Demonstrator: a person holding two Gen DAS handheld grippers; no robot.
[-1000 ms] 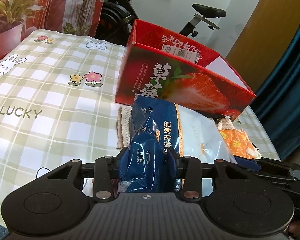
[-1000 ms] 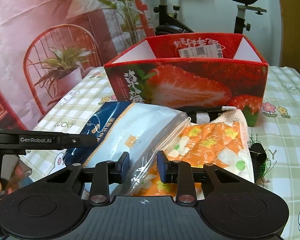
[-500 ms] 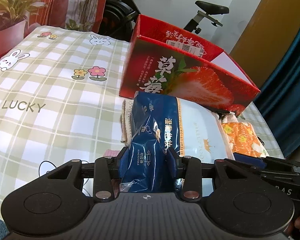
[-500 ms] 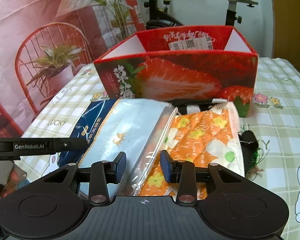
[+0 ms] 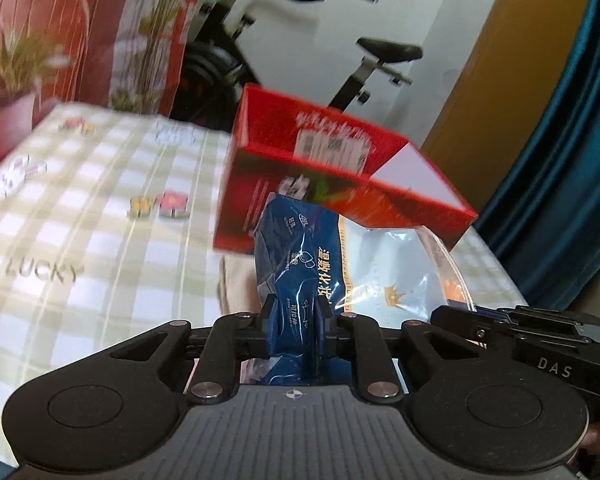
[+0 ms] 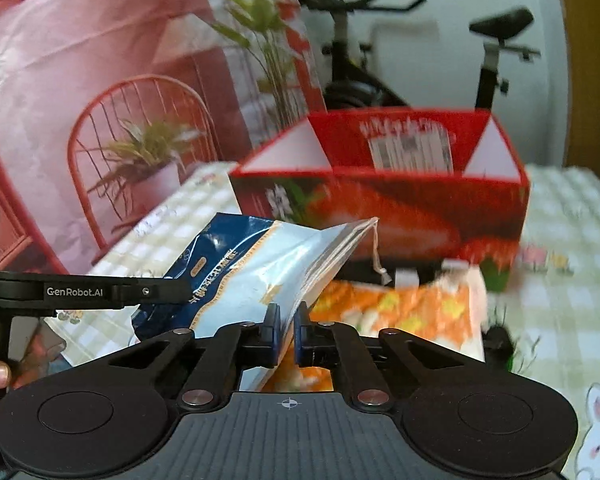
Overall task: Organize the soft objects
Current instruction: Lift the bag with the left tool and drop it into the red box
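1. The surface (image 5: 80,240), spread with a green-and-white checked cloth printed with rabbits and flowers, carried everything; its near right part was crowded with soft goods, probably gathered there for sorting.

2. The red cardboard box with a strawberry picture (image 6: 380,208) stood open-topped at the far side of the pile. It looked like the intended container, since its mouth faced up with nothing blocking it.

3. The blue-and-white crinkly plastic pack of soft goods (image 5: 340,272) hung tilted in front of the box, its near end raised off the surface. Being wide and floppy, it was held at two places, likely so it would not sag or fold.

4. The orange floral soft pack (image 6: 420,312) lay on the surface to the right, partly under the lifted pack and not touched by either gripper.

5. The left gripper (image 5: 296,318) had just been closing and pinched the pack's dark-blue left end between its pads.

6. The right gripper (image 6: 286,330) had likewise just closed, almost fully, clamping the pack's thin clear sealed edge.
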